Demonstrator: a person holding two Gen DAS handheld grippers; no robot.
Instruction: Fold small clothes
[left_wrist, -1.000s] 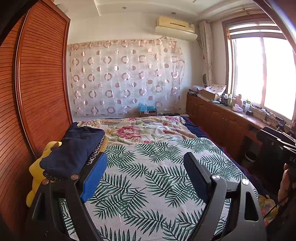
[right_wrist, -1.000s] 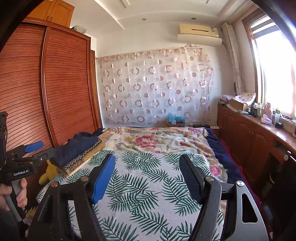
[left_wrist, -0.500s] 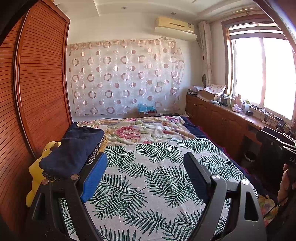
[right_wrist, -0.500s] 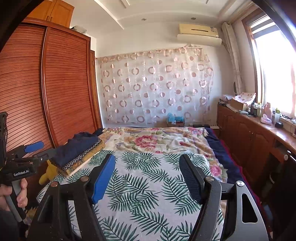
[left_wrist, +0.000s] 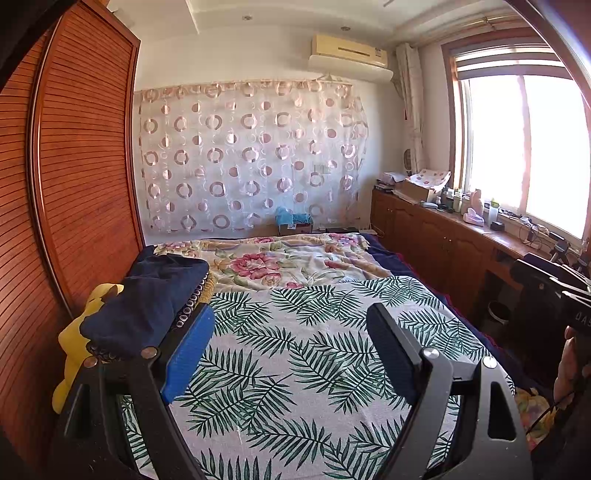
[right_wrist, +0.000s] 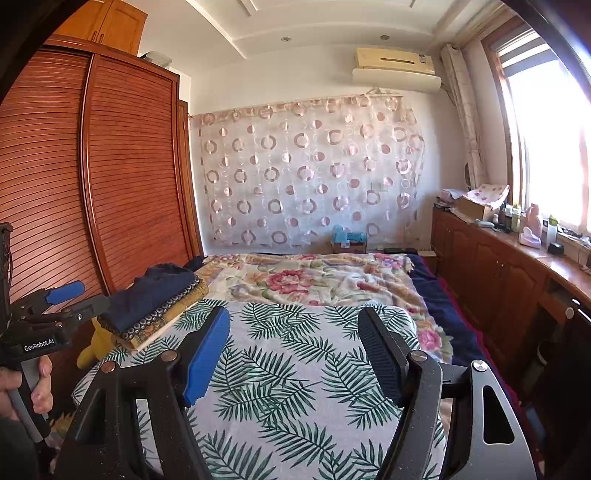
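A stack of folded clothes with a dark navy piece on top lies at the bed's left edge; it also shows in the right wrist view. My left gripper is open and empty, held above the palm-leaf sheet, just right of the stack. My right gripper is open and empty above the same sheet. The left gripper also shows in the right wrist view, held by a hand at the far left.
A floral blanket covers the far half of the bed. A yellow plush toy sits between the stack and the wooden wardrobe. A low wooden cabinet with clutter runs under the window on the right.
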